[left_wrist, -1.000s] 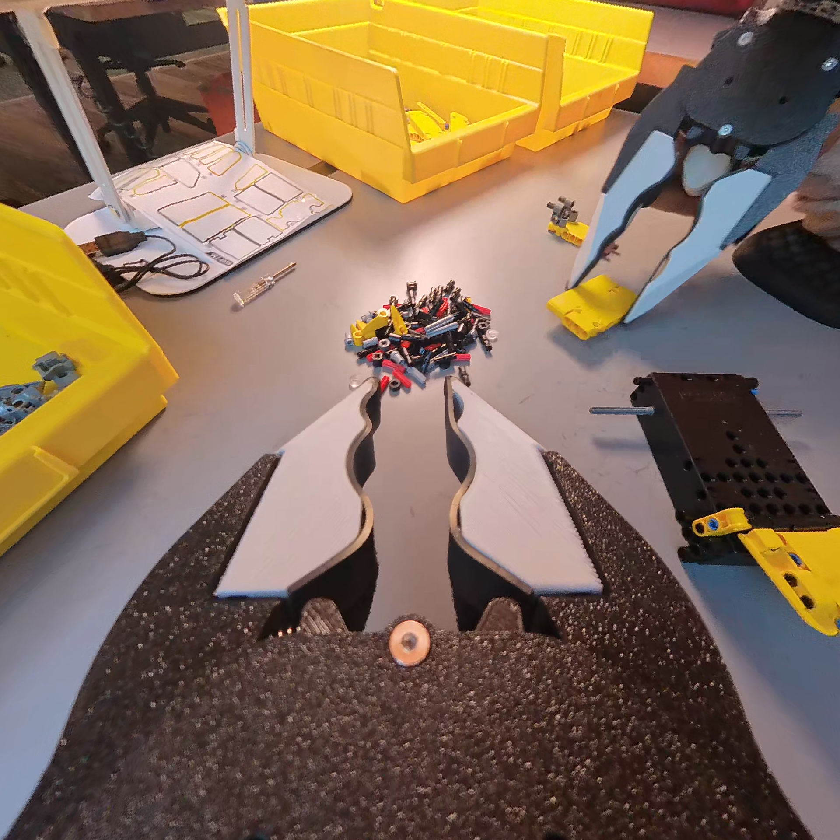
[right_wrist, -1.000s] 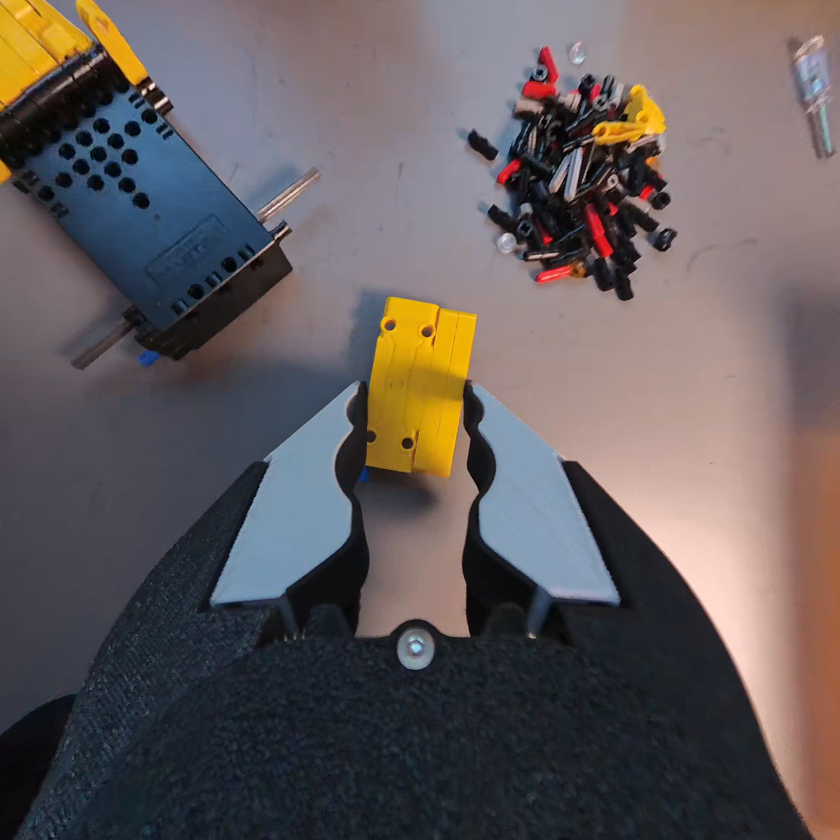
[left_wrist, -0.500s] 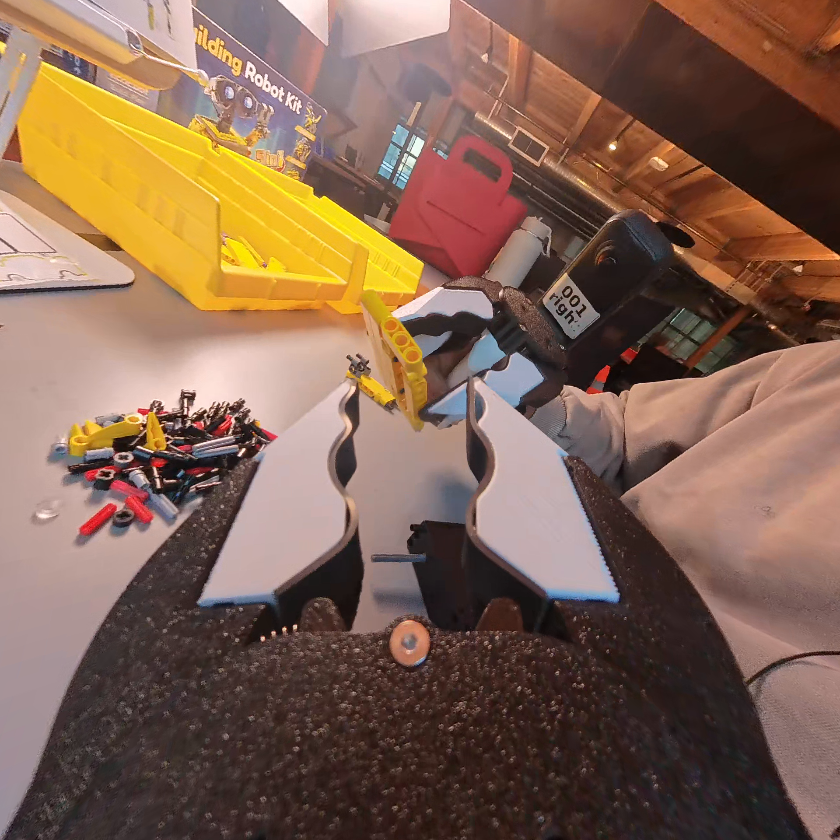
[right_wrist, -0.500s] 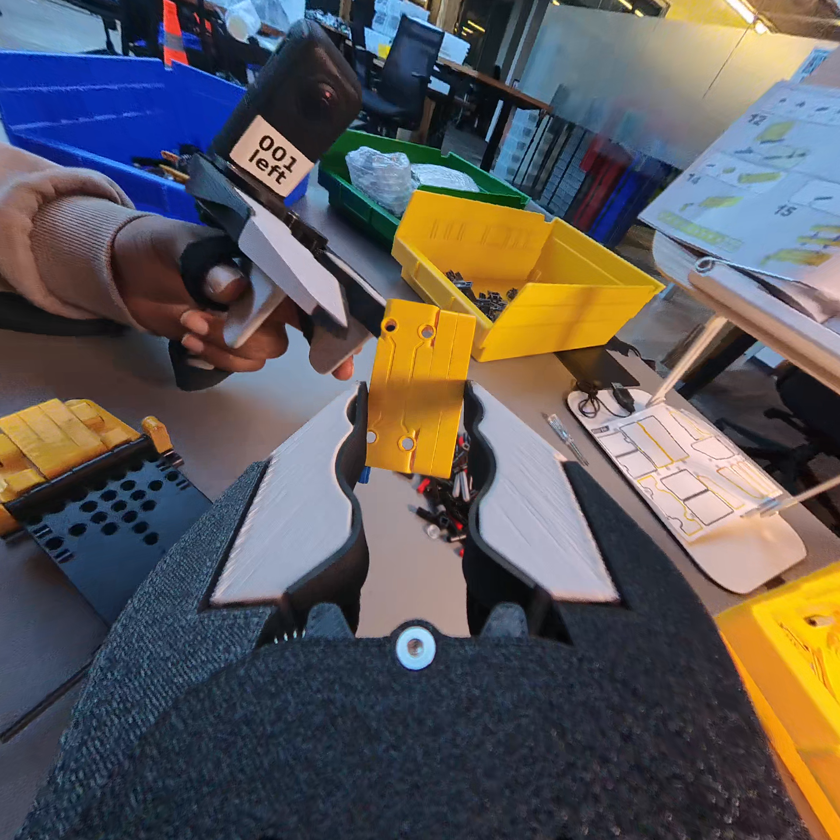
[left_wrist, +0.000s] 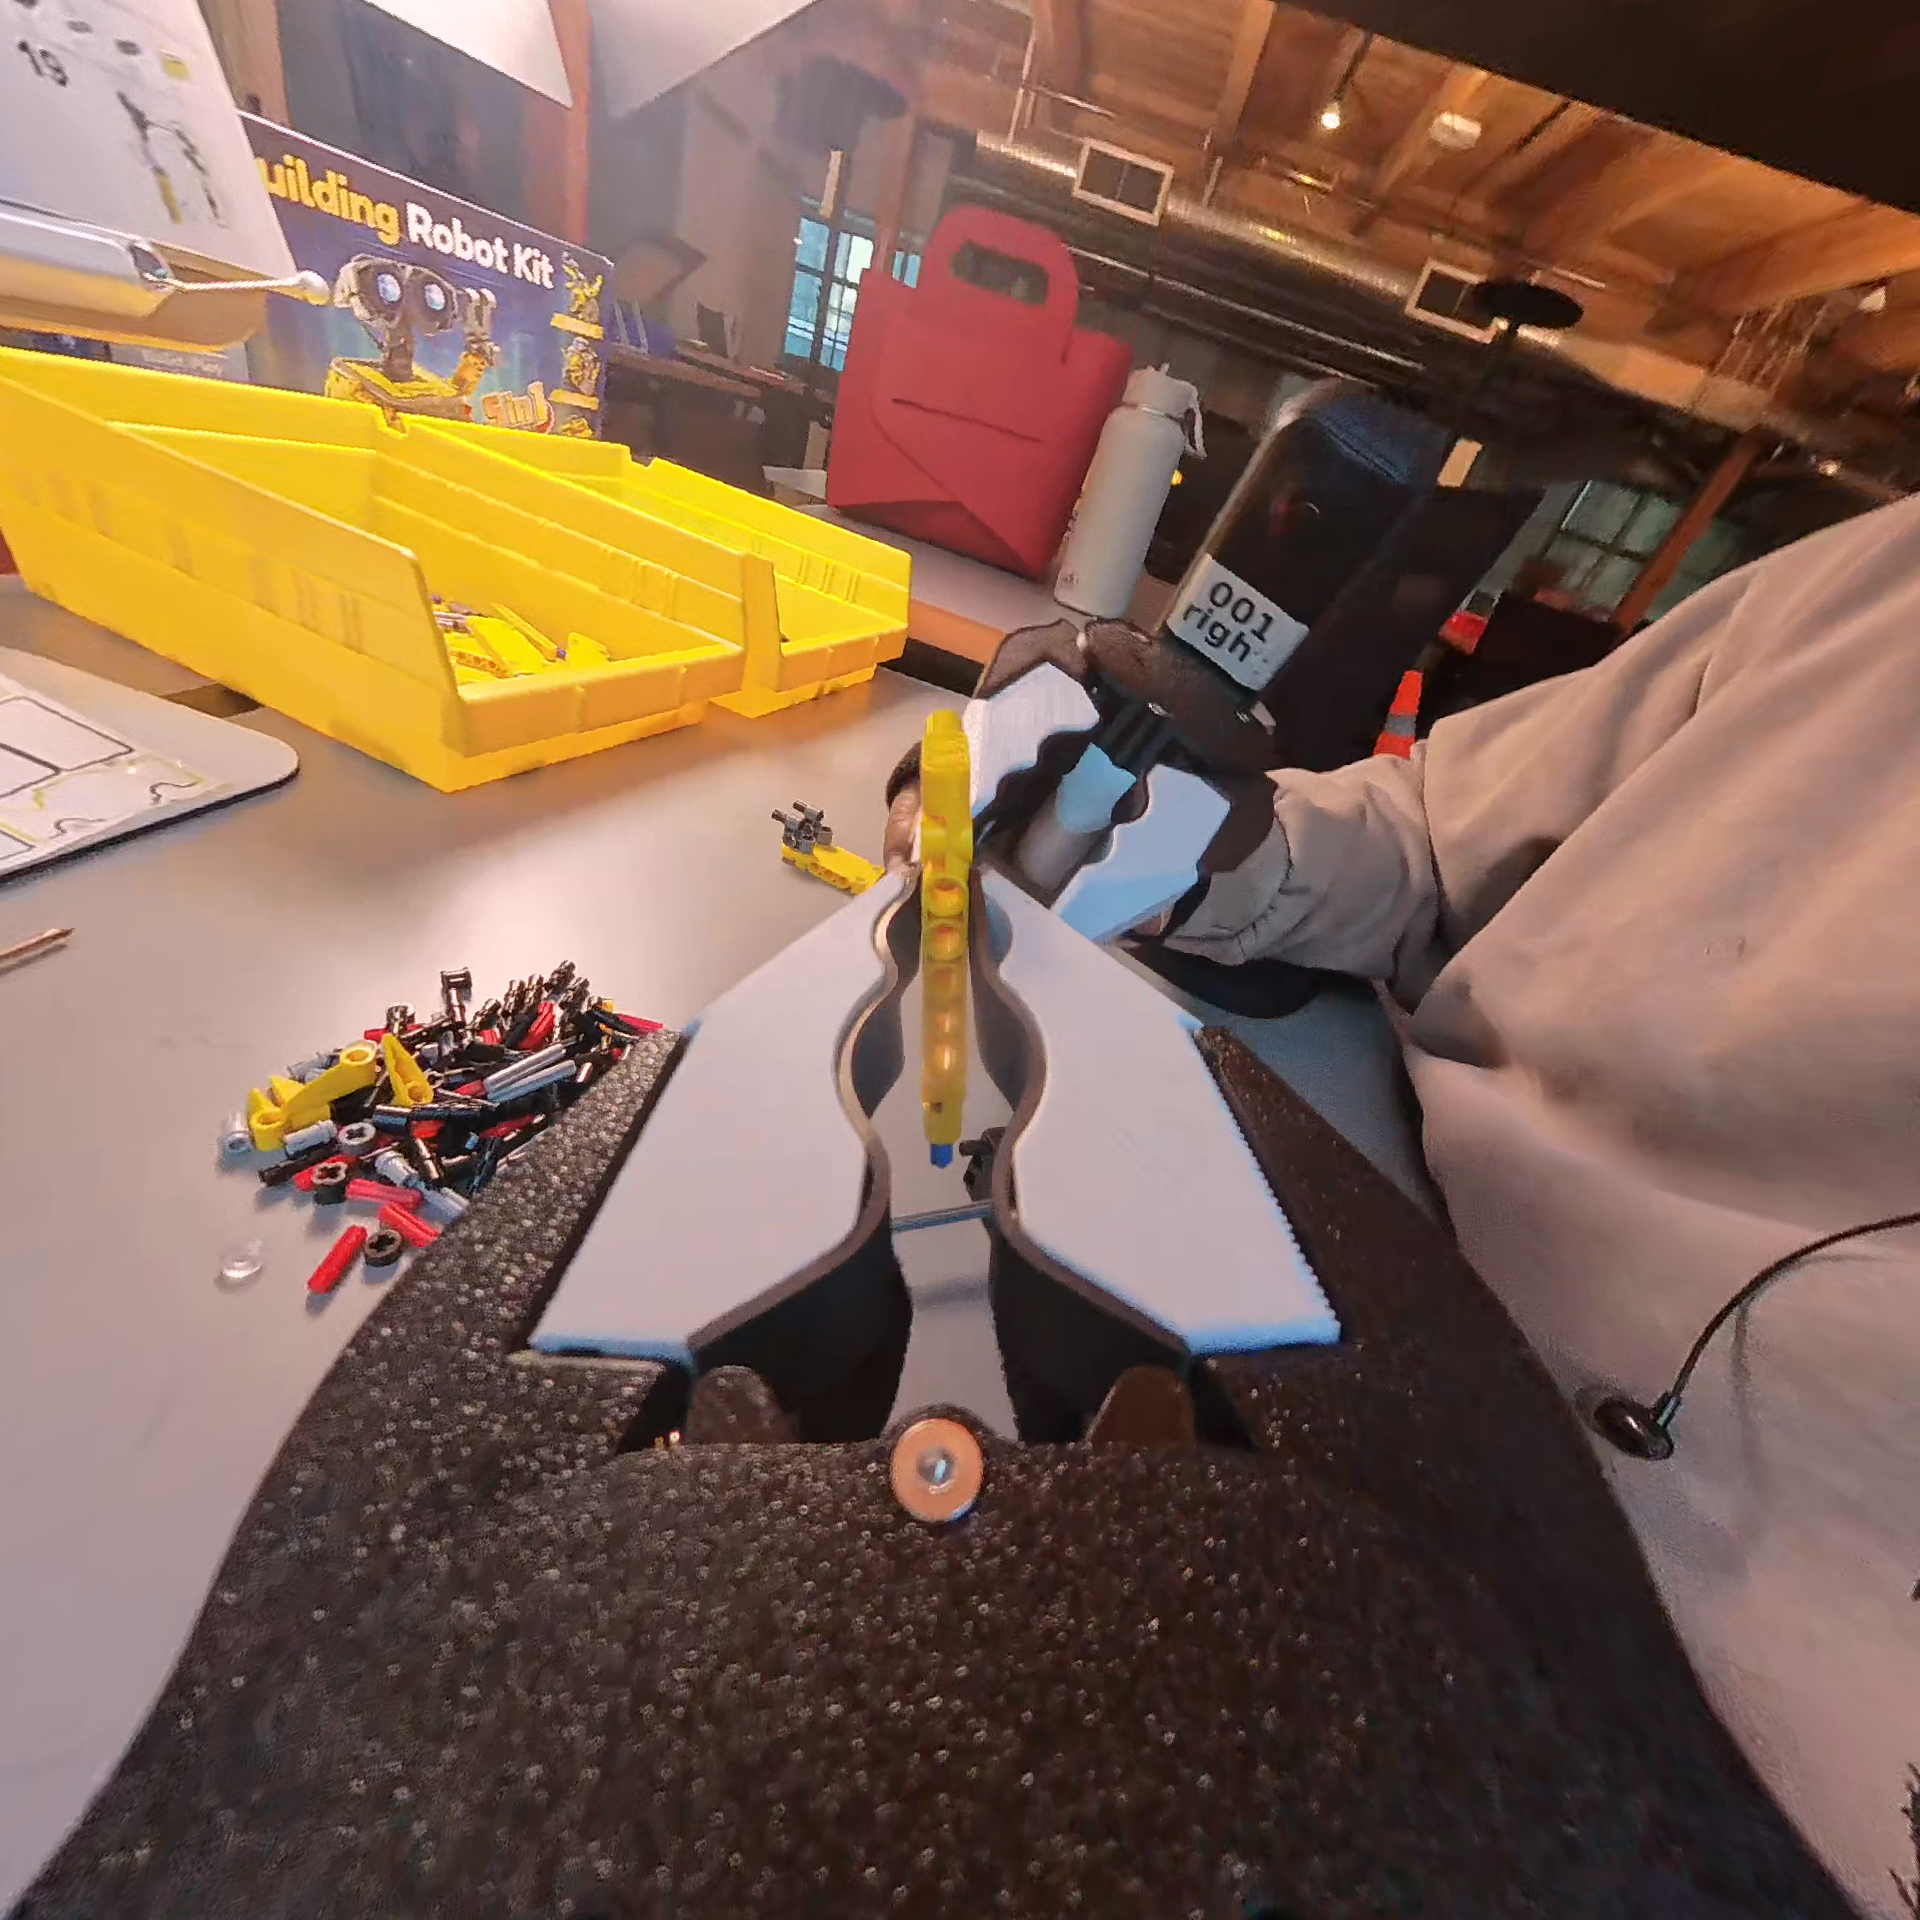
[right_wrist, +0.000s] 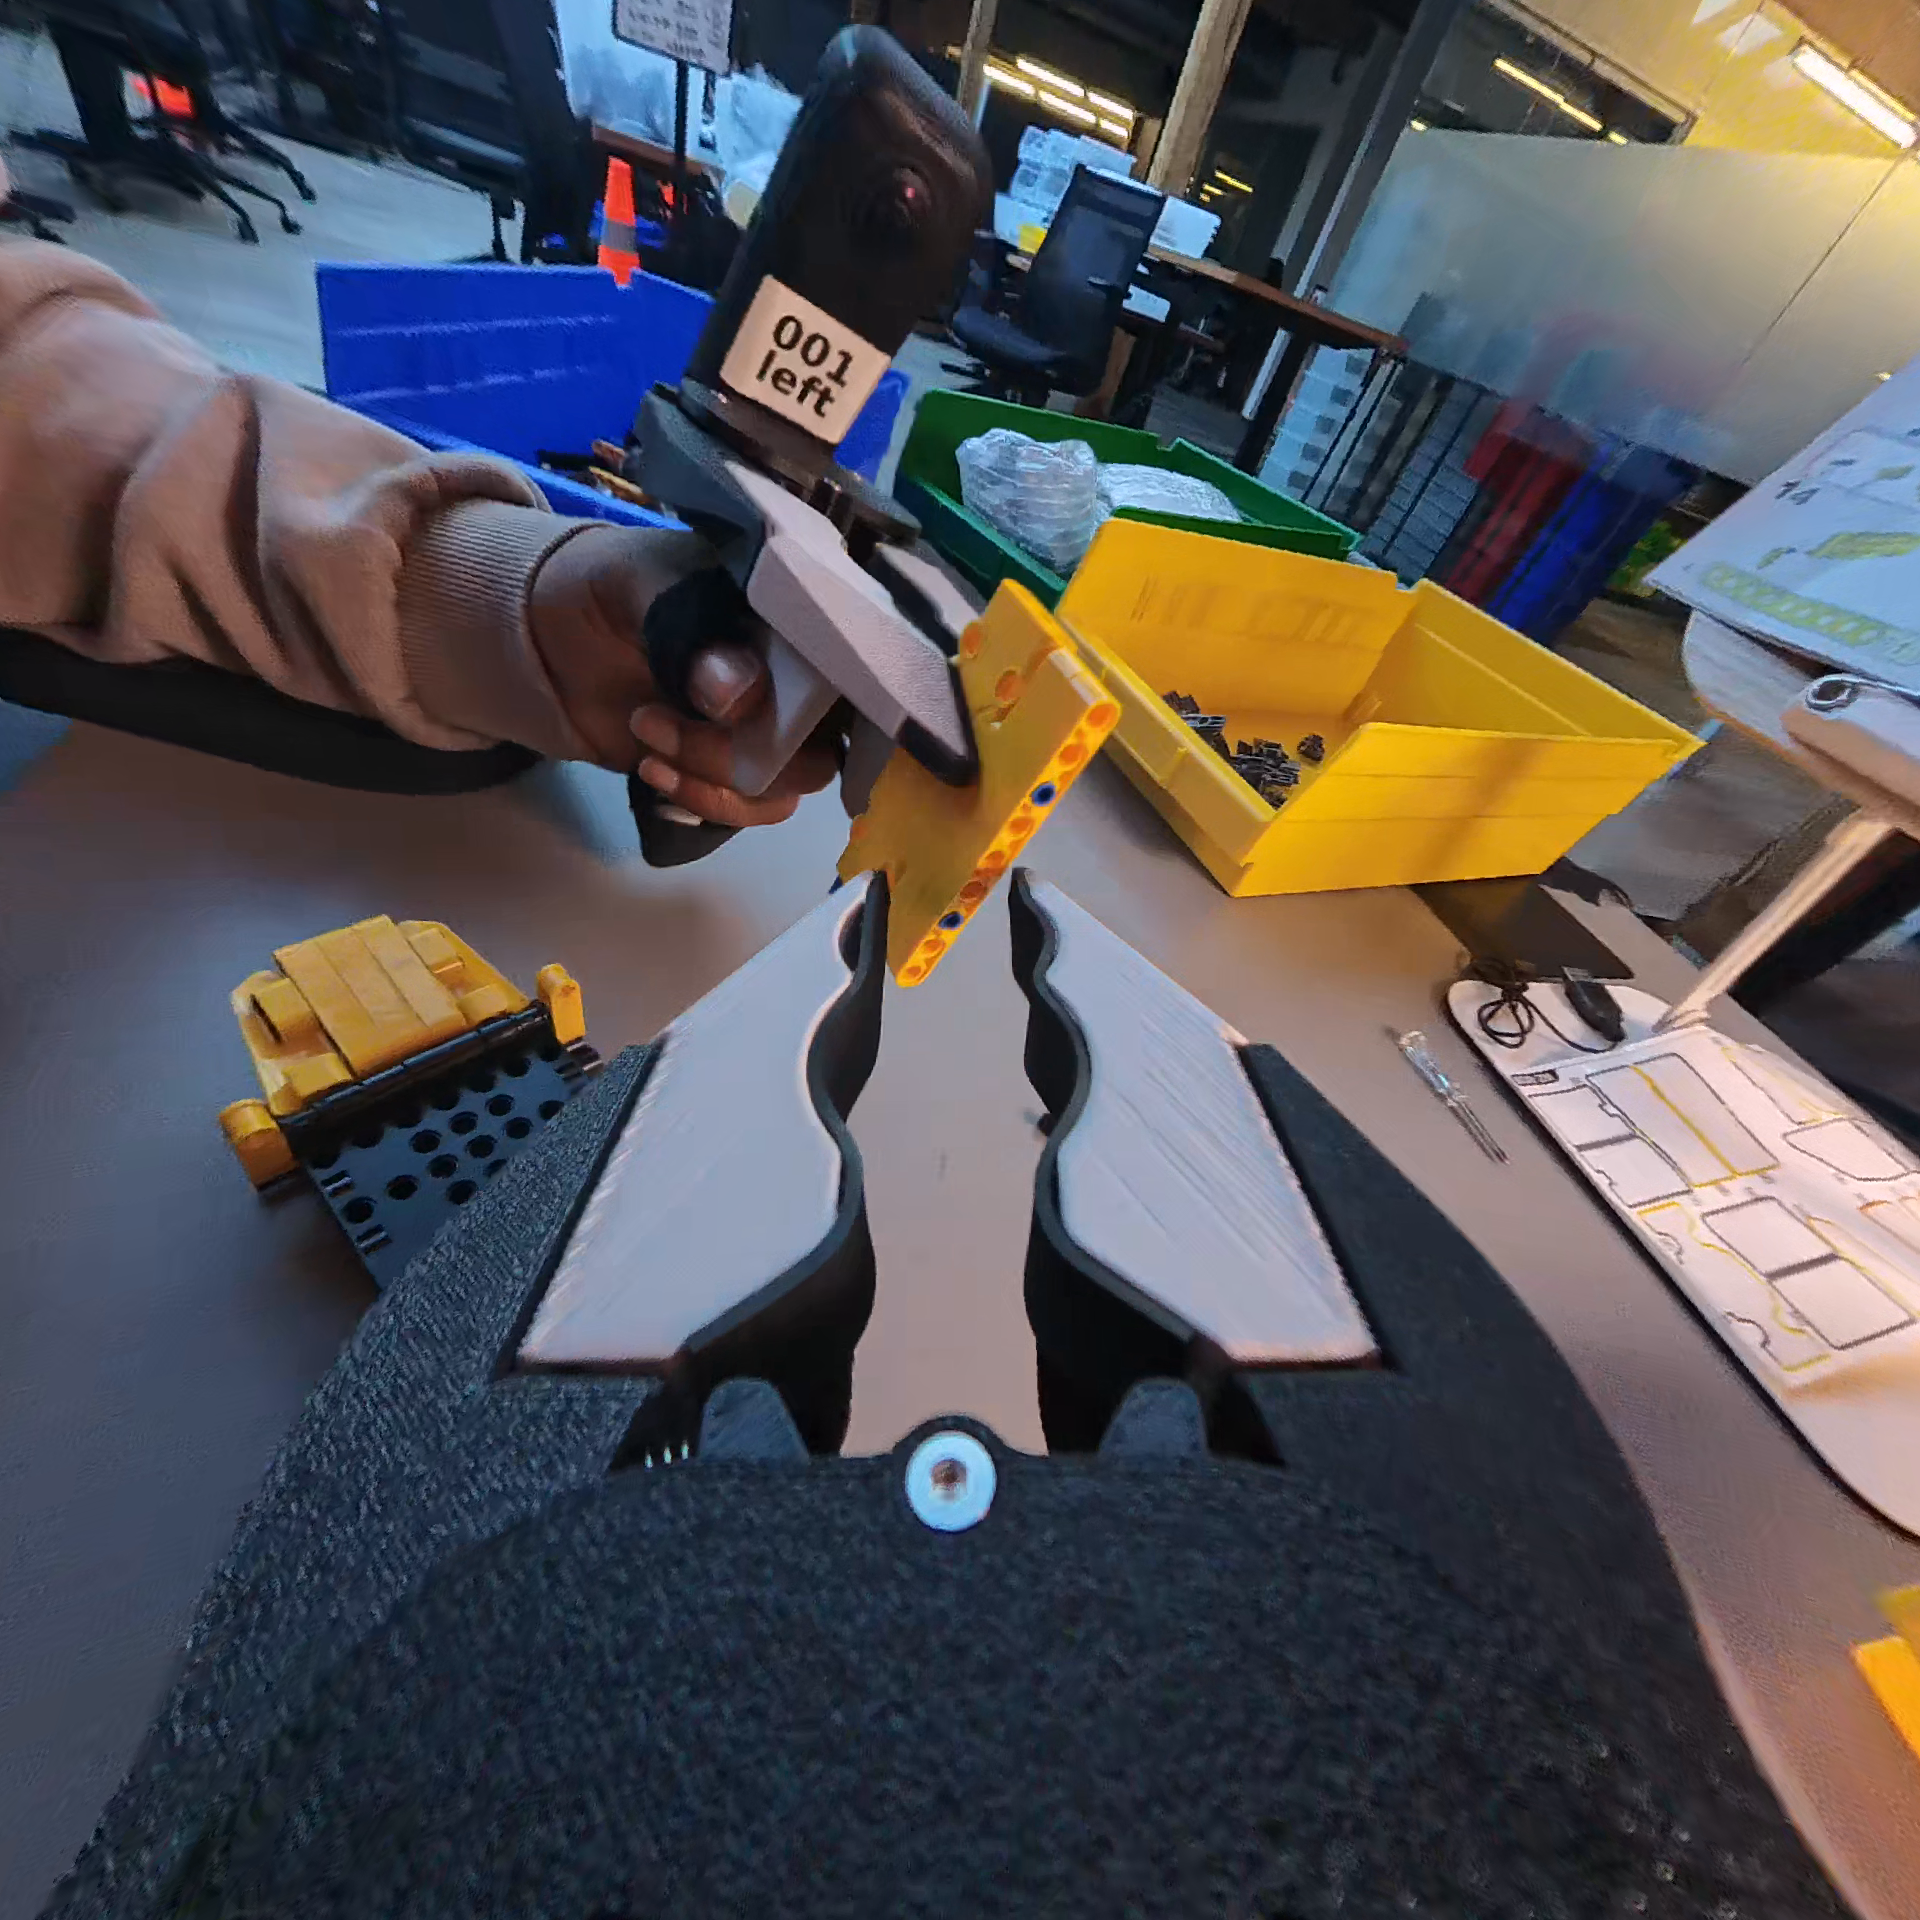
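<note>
A flat yellow panel with pin holes (right_wrist: 977, 790) is held up above the grey table. My left gripper (left_wrist: 943, 894) is shut on it; in the left wrist view the panel (left_wrist: 943, 966) stands edge-on between the fingers. In the right wrist view the left gripper (right_wrist: 925, 748), held by a hand, clamps the panel's upper part. My right gripper (right_wrist: 951, 888) is open, and the panel's lower corner hangs between its fingertips, close to the left one. The right gripper also shows just behind the panel in the left wrist view (left_wrist: 1008, 831).
A pile of small black, red and yellow parts (left_wrist: 436, 1091) lies left of my left gripper. A black perforated plate with yellow parts (right_wrist: 395, 1070) lies on the table. Yellow bins (left_wrist: 416, 603) (right_wrist: 1351, 727), a sticker sheet (right_wrist: 1714, 1174), a small tool (right_wrist: 1444, 1091) and a small yellow piece (left_wrist: 821, 842) surround them. Only a small space, under 4 cm, lies between the two pairs of fingers.
The right gripper lifted the yellow panel off the table and brought it to the left gripper. The left gripper shut on the panel and the right gripper opened.
</note>
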